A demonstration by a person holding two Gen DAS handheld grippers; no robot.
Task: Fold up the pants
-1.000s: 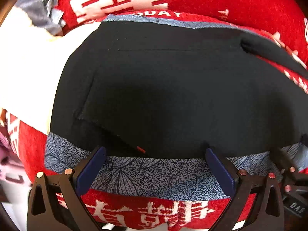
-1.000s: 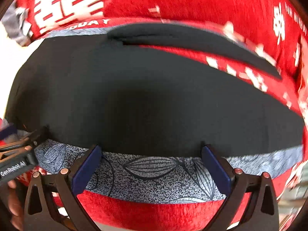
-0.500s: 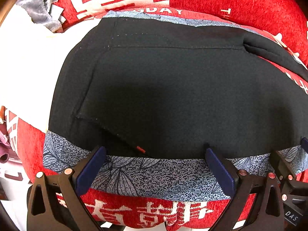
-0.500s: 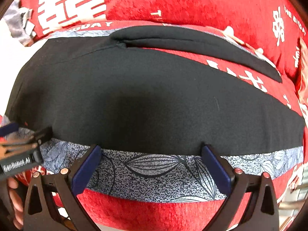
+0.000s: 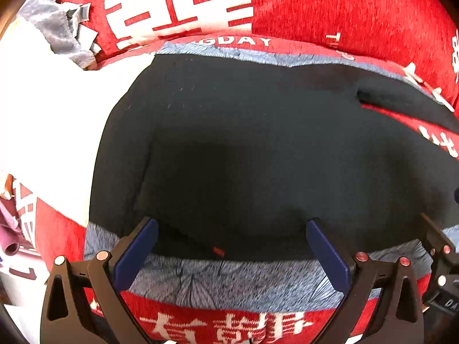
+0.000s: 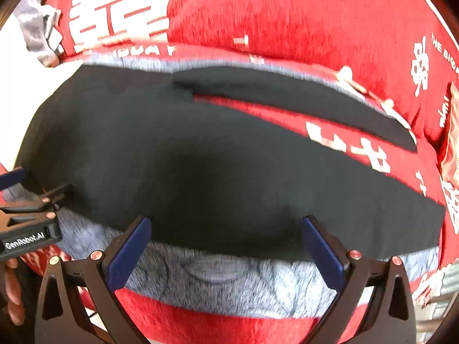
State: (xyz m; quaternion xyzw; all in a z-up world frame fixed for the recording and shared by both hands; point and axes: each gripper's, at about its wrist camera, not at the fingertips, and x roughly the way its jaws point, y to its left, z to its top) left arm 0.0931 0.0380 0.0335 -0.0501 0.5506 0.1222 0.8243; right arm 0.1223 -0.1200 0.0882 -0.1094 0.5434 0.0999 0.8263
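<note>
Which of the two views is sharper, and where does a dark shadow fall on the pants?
Left wrist view: mostly sharp, printed letters readable; a dark shadow lies on the black pants ahead of the left gripper. Right wrist view: motion-blurred, lettering smeared; a similar shadow lies ahead of the right gripper.

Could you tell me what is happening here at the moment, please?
A person is folding black pants laid out on a red bedspread with white lettering. The left gripper and right gripper are both open, side by side at the near edge of the pants, gripping nothing. One leg lies apart from the other.
</note>
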